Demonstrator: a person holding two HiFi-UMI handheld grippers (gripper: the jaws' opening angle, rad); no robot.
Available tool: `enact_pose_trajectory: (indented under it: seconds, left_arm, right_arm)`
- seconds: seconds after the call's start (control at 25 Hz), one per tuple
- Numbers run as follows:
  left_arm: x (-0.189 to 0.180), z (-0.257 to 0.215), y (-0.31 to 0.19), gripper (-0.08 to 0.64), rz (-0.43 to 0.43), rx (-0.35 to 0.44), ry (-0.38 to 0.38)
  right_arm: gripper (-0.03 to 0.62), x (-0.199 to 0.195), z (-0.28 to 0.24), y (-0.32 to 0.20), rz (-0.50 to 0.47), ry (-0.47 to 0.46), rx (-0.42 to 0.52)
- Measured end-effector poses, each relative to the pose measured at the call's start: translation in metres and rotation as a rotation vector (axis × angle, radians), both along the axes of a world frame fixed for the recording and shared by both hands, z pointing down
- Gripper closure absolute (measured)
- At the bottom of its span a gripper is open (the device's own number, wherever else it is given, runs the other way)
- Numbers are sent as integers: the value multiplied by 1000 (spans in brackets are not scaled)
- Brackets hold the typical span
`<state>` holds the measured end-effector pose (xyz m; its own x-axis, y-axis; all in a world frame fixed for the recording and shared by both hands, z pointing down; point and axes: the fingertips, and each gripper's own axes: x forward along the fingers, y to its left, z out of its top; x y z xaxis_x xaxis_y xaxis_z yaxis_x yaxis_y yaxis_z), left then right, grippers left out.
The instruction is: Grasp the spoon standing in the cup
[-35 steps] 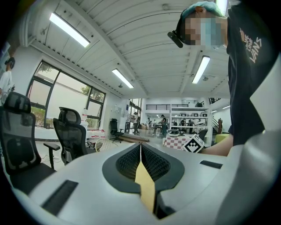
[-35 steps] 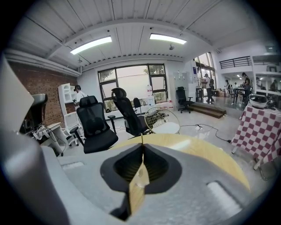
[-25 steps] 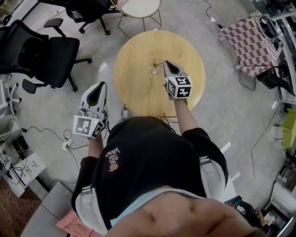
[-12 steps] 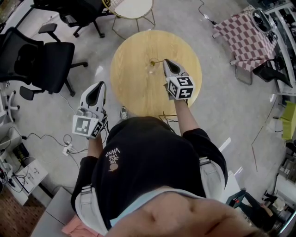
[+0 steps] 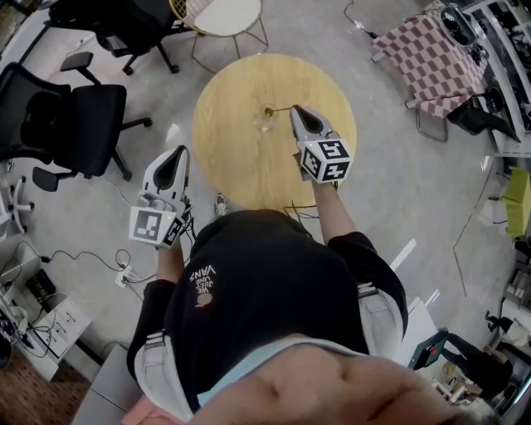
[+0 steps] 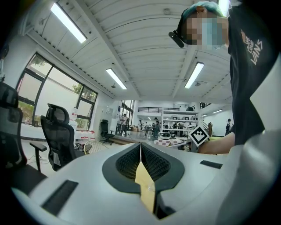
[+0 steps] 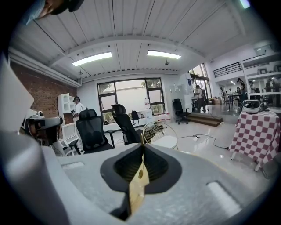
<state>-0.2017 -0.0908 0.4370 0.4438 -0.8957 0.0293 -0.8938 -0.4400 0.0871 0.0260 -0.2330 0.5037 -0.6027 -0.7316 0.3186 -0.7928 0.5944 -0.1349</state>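
Observation:
A clear cup (image 5: 265, 125) stands near the middle of the round wooden table (image 5: 224, 108). A thin gold spoon (image 5: 279, 109) reaches from my right gripper's (image 5: 294, 113) tips leftward, its round end above the cup's far rim. I cannot tell whether that end is still inside the cup. The right gripper (image 7: 141, 151) is shut, with a gold sliver showing at the tips. My left gripper (image 5: 174, 159) hangs off the table's left side over the floor. In its own view the left gripper (image 6: 140, 147) is shut on nothing.
Black office chairs (image 5: 70, 116) stand left of the table. A small white round side table (image 5: 228, 15) is beyond it, and a seat with a checked cloth (image 5: 419, 54) is at the right. Cables (image 5: 91, 236) lie on the floor at the left.
The head camera has drifted, so the table sits a little further left in view. Both grippers, the spoon and the cup keep the same places relative to the table.

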Motion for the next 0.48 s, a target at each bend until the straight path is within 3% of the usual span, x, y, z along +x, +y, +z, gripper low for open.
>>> enact_pose_trajectory:
  seconds: [0.48]
  left_arm:
    - [7, -1, -4, 555, 50, 5, 16]
  right_arm:
    - [591, 11, -26, 16, 29, -33, 45]
